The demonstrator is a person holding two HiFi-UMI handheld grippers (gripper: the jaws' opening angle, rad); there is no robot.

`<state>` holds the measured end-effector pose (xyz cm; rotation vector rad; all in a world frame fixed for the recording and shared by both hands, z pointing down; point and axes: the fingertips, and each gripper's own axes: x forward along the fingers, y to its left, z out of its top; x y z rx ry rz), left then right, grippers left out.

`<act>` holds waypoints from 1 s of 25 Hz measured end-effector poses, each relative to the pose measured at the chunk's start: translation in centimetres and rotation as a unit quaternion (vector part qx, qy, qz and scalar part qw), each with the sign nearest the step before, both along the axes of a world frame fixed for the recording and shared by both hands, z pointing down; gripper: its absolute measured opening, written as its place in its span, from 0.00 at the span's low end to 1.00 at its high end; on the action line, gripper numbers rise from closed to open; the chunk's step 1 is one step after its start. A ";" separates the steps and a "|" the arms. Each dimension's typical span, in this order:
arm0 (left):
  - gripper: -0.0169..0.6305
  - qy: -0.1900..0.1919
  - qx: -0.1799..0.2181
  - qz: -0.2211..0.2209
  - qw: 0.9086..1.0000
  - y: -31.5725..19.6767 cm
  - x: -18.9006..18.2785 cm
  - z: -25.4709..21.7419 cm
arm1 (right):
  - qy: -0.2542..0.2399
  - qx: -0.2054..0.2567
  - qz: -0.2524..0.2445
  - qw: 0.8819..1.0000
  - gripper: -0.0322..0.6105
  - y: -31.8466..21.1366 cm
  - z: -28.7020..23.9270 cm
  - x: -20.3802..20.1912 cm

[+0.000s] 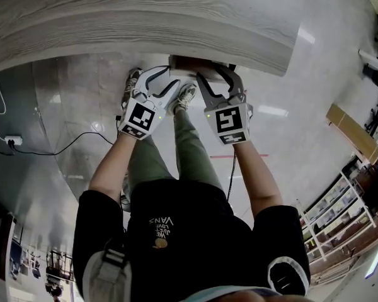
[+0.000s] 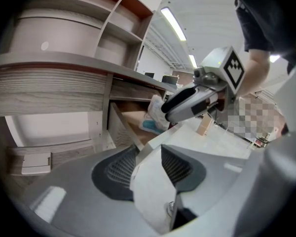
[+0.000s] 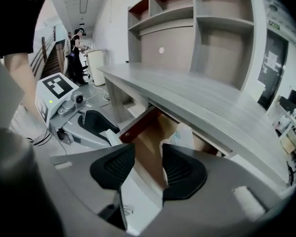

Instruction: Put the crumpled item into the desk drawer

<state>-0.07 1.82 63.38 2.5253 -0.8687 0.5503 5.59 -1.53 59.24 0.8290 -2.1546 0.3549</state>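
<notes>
The crumpled item (image 2: 155, 113), a white and teal bag, lies inside the open desk drawer (image 2: 133, 121); in the right gripper view the crumpled item (image 3: 183, 135) rests toward the back of the drawer (image 3: 150, 147). My left gripper (image 2: 149, 157) is open, and the drawer's pale front edge runs between its pads without being pinched. My right gripper (image 3: 148, 157) is open too, over that same front edge. From the head view, the left gripper (image 1: 166, 83) and right gripper (image 1: 219, 80) sit side by side at the drawer (image 1: 198, 63), under the desk's edge.
The grey wood desk top (image 1: 145, 24) overhangs the drawer, with wall shelves (image 3: 212, 28) above it. My feet (image 1: 186, 96) stand just below the drawer. A cable and socket (image 1: 12, 140) lie on the floor at left; storage racks (image 1: 340, 212) stand far right.
</notes>
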 end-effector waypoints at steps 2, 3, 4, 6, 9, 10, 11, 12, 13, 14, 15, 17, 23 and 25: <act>0.29 -0.001 -0.001 0.001 1.000 0.1 0.0 0.1 | 0.011 0.005 0.018 1.000 0.29 -0.8 0.0 1.2; 0.29 -0.001 -0.002 0.002 1.000 0.1 0.1 0.2 | 0.018 0.005 0.027 0.999 0.29 -1.0 0.1 2.0; 0.29 -0.001 -0.003 0.002 1.000 0.0 0.2 0.3 | 0.026 0.005 0.035 0.999 0.29 -1.3 0.4 2.7; 0.29 -0.001 -0.004 0.003 1.000 0.0 0.2 0.3 | 0.037 0.000 0.053 0.998 0.29 -1.7 0.8 4.1; 0.30 -0.002 -0.004 0.005 1.000 -0.1 0.2 0.3 | 0.039 -0.009 0.071 0.997 0.29 -2.0 1.1 5.1; 0.30 -0.003 -0.005 0.005 1.000 0.0 0.2 0.3 | 0.037 -0.009 0.074 0.997 0.29 -2.0 1.1 5.2; 0.30 -0.004 -0.005 0.006 1.000 0.0 0.1 0.4 | 0.036 -0.009 0.075 0.997 0.29 -1.9 1.0 5.3; 0.30 -0.005 -0.006 0.006 1.000 0.1 0.1 0.4 | 0.034 -0.008 0.075 0.997 0.29 -1.8 0.9 5.2; 0.30 -0.006 -0.008 0.006 1.000 0.1 0.0 0.4 | 0.033 -0.009 0.075 0.997 0.29 -1.7 0.8 5.2; 0.30 -0.007 -0.009 0.006 1.000 0.1 0.1 0.5 | 0.032 -0.011 0.075 0.997 0.29 -1.6 0.5 5.2; 0.30 -0.007 -0.010 0.006 1.000 0.0 0.1 0.5 | 0.032 -0.014 0.076 0.997 0.29 -1.5 0.2 5.2; 0.30 -0.006 -0.011 0.005 1.000 -0.1 0.2 0.3 | 0.027 -0.012 0.079 0.996 0.29 -1.4 -0.4 5.2; 0.30 0.005 -0.010 0.000 1.000 -0.5 0.0 -0.6 | 0.003 0.020 0.108 0.994 0.29 -1.0 -2.8 5.5; 0.30 0.008 -0.011 -0.004 1.000 -0.6 0.0 -0.8 | -0.004 0.028 0.118 0.993 0.29 -0.7 -3.5 5.7</act>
